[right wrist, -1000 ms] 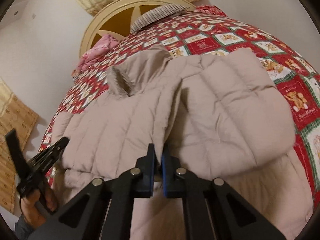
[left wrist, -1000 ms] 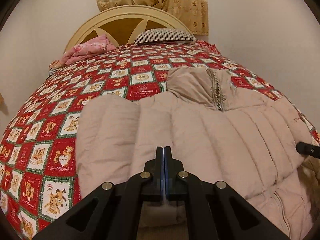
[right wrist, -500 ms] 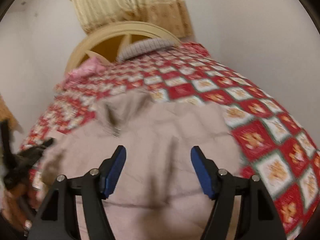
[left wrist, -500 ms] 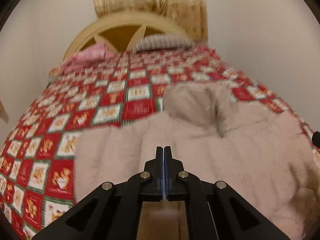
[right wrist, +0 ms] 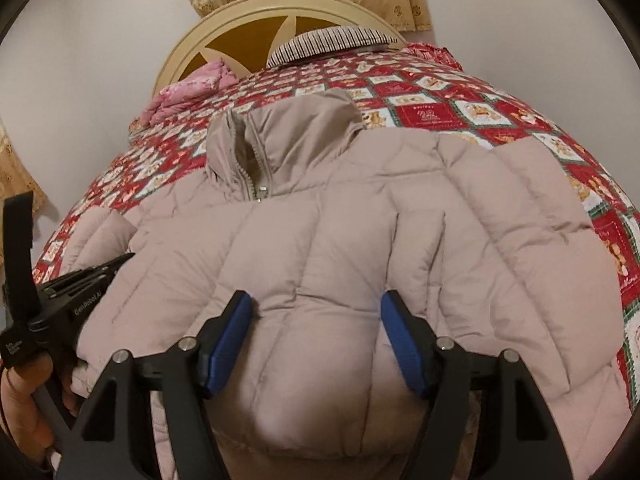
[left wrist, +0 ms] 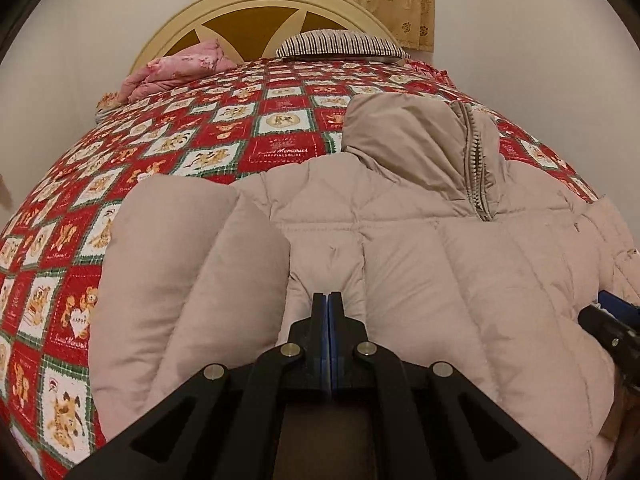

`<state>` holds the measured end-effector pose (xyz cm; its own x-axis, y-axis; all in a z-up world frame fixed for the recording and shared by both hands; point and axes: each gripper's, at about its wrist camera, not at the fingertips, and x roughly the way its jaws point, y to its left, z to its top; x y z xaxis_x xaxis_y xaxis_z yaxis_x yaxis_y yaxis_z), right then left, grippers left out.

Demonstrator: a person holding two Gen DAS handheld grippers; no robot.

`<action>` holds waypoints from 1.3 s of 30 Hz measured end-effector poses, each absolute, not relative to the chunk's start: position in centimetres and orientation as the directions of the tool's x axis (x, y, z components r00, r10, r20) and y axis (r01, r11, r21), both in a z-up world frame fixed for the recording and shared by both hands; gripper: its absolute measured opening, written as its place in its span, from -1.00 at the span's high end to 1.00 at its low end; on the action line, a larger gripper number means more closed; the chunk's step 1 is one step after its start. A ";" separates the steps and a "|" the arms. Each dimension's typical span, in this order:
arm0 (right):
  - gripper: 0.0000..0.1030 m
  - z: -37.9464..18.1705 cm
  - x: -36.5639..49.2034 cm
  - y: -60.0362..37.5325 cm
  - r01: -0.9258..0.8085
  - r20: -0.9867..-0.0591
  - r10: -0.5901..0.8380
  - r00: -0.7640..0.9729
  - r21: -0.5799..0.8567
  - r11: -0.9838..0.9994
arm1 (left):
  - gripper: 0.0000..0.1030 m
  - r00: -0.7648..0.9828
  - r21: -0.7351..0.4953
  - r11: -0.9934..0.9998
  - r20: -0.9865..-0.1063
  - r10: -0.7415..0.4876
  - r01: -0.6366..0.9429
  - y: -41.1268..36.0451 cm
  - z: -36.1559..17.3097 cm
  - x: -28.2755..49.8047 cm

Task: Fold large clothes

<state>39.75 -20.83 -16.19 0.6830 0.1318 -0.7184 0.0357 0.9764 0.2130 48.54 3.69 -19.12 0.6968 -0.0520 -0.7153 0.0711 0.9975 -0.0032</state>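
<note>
A beige quilted puffer jacket (left wrist: 400, 248) lies on the bed, collar and zipper toward the headboard; it also shows in the right wrist view (right wrist: 340, 220). My left gripper (left wrist: 328, 300) is shut, its tips pressed into a pinch of the jacket's lower front fabric. It shows at the left of the right wrist view (right wrist: 80, 284). My right gripper (right wrist: 316, 316) is open, its blue pads on either side of a bulge of the jacket's hem, not clamping it. Its tip shows at the right edge of the left wrist view (left wrist: 612, 320).
The bed carries a red patchwork teddy-bear quilt (left wrist: 168, 148). A pink bundle (left wrist: 176, 68) and a striped pillow (left wrist: 340, 44) lie by the cream headboard (left wrist: 256, 4). White walls stand on both sides, curtains behind.
My right gripper has opened, letting go of the jacket fold it pinched, and the jacket's right side now lies flat. My left gripper stays shut and has moved further over the jacket.
</note>
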 end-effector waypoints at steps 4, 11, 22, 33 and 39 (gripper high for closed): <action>-0.38 -16.6 39.9 -20.3 0.038 -0.732 0.111 0.672 0.184 0.982 | 0.98 0.692 -0.016 0.998 -0.720 -0.056 0.064 3.9 -19.4 48.6; -0.38 -17.1 40.2 -19.8 0.043 -0.750 0.082 0.657 0.146 0.988 | 0.98 0.686 -0.025 0.998 -0.725 -0.057 0.057 4.2 -19.6 48.7; -0.40 -17.4 40.4 -19.1 0.047 -0.765 0.036 0.643 0.086 0.995 | 0.98 0.690 -0.039 0.998 -0.721 -0.067 0.056 4.4 -19.6 48.6; -0.40 -17.6 40.5 -18.8 0.049 -0.769 0.012 0.639 0.055 0.997 | 0.98 0.687 -0.036 0.998 -0.724 -0.064 0.055 4.4 -19.6 48.6; -0.41 -17.6 40.6 -18.5 0.051 -0.771 -0.006 0.637 0.034 0.998 | 0.98 0.686 -0.033 0.998 -0.725 -0.061 0.054 4.3 -19.7 48.7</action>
<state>40.57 -18.47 -17.60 0.6369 -0.0063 -0.7709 0.0510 0.9981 0.0340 48.72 4.26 -19.75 0.6862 -0.0612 -0.7248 0.0543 0.9980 -0.0328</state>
